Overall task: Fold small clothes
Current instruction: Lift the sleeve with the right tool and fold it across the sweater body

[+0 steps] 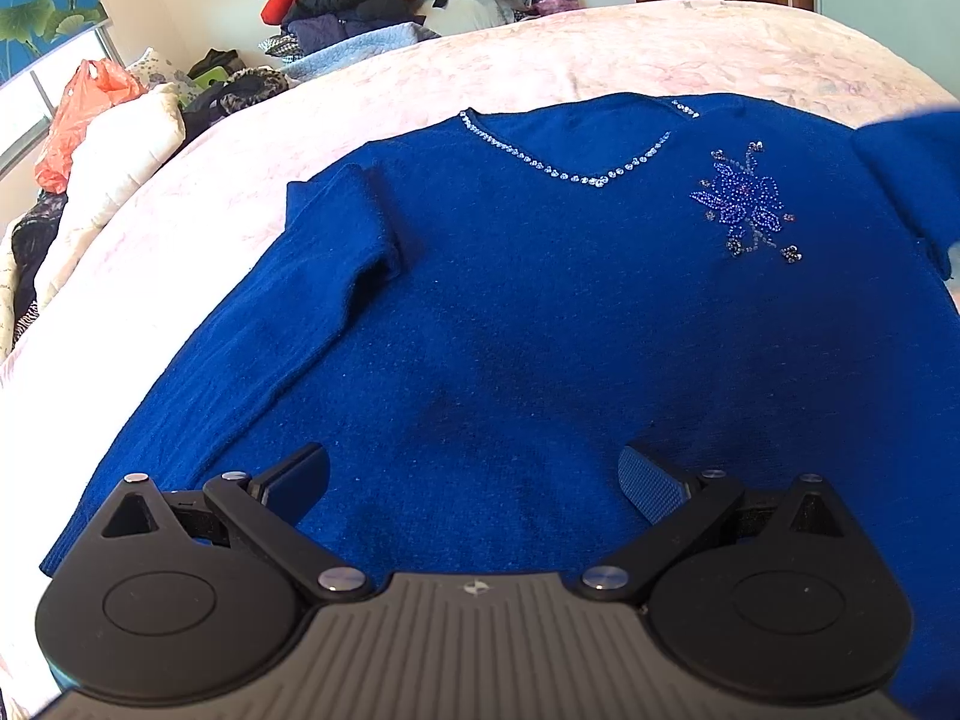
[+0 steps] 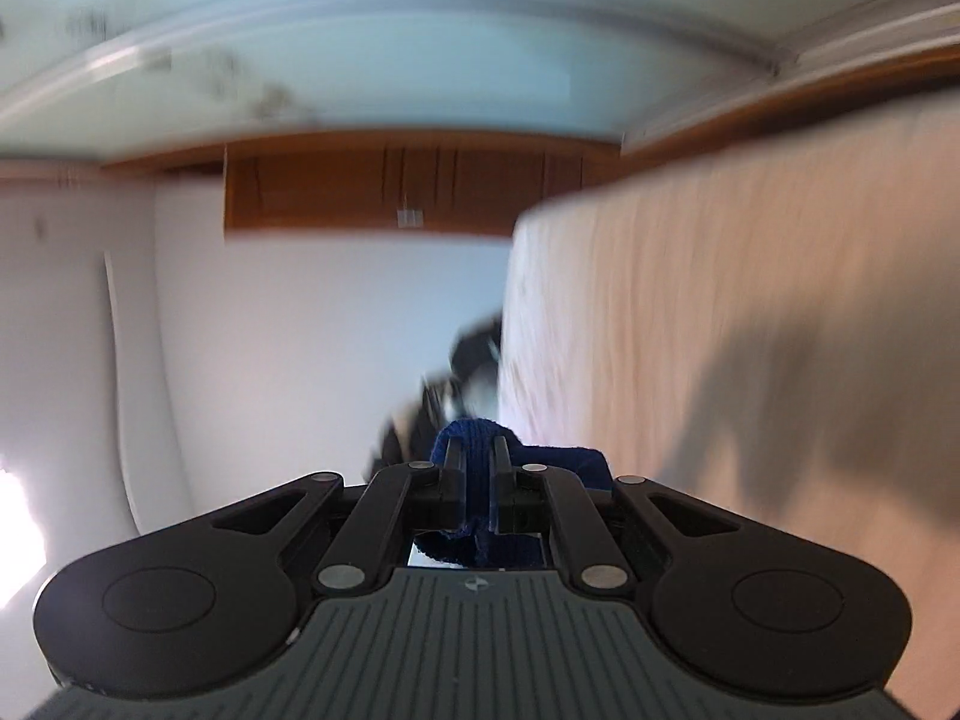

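A royal-blue sweater lies front-up on the pink bed cover, with a rhinestone V-neckline and a beaded flower. Its left sleeve is folded in over the body. My left gripper is open and empty, hovering just above the sweater's lower body. My right gripper is shut on a bunch of the blue sweater fabric, tilted sideways and lifted. A raised blue sleeve part shows at the right edge of the left wrist view.
A heap of clothes is piled beyond the bed's far side. A white quilt and an orange plastic bag lie at the left. The right wrist view is motion-blurred, showing the bed cover, a white wall and wooden trim.
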A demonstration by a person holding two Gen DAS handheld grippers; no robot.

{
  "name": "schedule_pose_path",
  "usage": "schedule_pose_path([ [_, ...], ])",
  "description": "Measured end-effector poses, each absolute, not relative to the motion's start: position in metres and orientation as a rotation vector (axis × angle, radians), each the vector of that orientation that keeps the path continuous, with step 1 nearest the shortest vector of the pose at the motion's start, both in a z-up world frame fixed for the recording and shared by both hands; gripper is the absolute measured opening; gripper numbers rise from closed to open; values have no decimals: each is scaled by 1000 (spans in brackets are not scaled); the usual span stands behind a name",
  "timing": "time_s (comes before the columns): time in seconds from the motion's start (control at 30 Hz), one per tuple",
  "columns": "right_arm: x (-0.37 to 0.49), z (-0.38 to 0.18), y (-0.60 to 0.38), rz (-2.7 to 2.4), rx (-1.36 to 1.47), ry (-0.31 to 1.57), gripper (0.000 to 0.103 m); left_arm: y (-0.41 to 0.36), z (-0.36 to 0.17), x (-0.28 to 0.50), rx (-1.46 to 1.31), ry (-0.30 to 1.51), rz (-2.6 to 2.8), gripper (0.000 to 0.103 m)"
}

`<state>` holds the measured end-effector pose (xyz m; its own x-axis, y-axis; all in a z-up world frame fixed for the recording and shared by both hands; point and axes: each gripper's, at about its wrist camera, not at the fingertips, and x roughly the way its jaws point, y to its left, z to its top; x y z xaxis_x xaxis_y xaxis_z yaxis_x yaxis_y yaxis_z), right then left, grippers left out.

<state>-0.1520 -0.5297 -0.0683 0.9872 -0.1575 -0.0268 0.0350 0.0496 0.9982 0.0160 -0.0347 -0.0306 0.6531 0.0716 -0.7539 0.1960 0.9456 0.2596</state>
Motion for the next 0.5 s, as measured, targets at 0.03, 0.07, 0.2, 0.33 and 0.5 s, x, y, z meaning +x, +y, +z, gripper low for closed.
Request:
schedule_pose_path([
  [0.03, -157, -68, -533, -164, 1515, -118, 10, -34, -31, 16, 336, 860, -71, 103],
  [0.07, -162, -67, -536, -180, 1515, -133, 10, -33, -31, 17, 339, 860, -70, 103],
  [0.2, -171, -66, -538, -217, 1513, -181, 10, -26, -29, 19, 342, 847, -48, 103],
  [0.33, -176, -59, -539, -208, 1506, -230, 10, -14, -25, 24, 331, 839, -20, 103],
  [0.5, -164, -45, -528, -112, 1503, -199, 10, 4, -23, 30, 321, 832, 21, 103],
])
